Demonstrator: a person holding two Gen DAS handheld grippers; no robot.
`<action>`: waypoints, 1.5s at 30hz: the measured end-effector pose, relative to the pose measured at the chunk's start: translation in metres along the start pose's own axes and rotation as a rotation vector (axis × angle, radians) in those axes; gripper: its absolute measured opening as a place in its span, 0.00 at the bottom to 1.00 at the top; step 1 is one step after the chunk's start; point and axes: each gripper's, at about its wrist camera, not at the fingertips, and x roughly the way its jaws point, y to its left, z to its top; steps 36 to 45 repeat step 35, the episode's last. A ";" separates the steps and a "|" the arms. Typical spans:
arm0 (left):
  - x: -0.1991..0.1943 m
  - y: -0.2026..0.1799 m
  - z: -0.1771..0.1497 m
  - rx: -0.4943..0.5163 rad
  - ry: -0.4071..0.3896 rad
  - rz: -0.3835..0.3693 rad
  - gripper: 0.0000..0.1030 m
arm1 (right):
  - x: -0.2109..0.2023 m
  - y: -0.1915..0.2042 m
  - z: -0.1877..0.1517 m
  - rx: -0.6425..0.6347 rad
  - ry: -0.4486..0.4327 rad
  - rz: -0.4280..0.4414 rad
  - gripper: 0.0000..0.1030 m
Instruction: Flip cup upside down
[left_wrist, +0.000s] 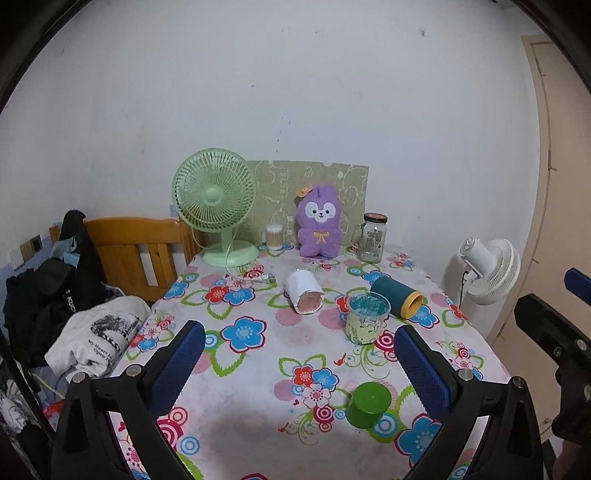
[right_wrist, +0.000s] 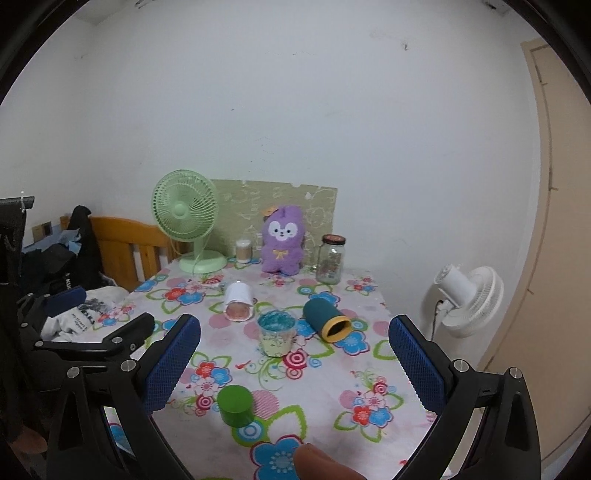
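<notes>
A: Left to right across the floral tablecloth (left_wrist: 258, 354). Left gripper (left_wrist: 299, 354) hangs above the near edge, jaws spread wide, nothing between them. Ahead: white cup (left_wrist: 303, 291) on its side, mouth toward us. Then the patterned cup (left_wrist: 366, 318) upright, blue-rimmed mouth up. Beside it the teal cup (left_wrist: 395, 297) on its side, yellow rim pointing right.

B: And the green one?

A: Green cup (left_wrist: 367, 403) nearest, base up, looks already inverted. Right gripper (right_wrist: 295, 363) likewise released, empty, held back over the near edge.

B: So which cup gets flipped?

A: My guess is the patterned cup (right_wrist: 276, 334); it alone stands mouth up, centred in the right gripper's span. Both held high and open, probably to keep the whole row in sight before committing.

B: Back row?

A: Green desk fan (left_wrist: 216, 206), purple plush (left_wrist: 318, 223), glass jar (left_wrist: 372, 237); well clear.
</notes>
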 end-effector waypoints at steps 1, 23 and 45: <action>-0.001 -0.002 0.000 0.004 -0.002 0.002 1.00 | 0.000 -0.002 0.000 0.003 0.003 -0.001 1.00; -0.001 -0.007 0.001 0.005 -0.011 0.009 1.00 | 0.012 -0.015 -0.004 0.045 0.057 -0.014 1.00; -0.001 -0.007 0.001 0.006 -0.008 0.009 1.00 | 0.016 -0.018 -0.006 0.054 0.074 -0.013 1.00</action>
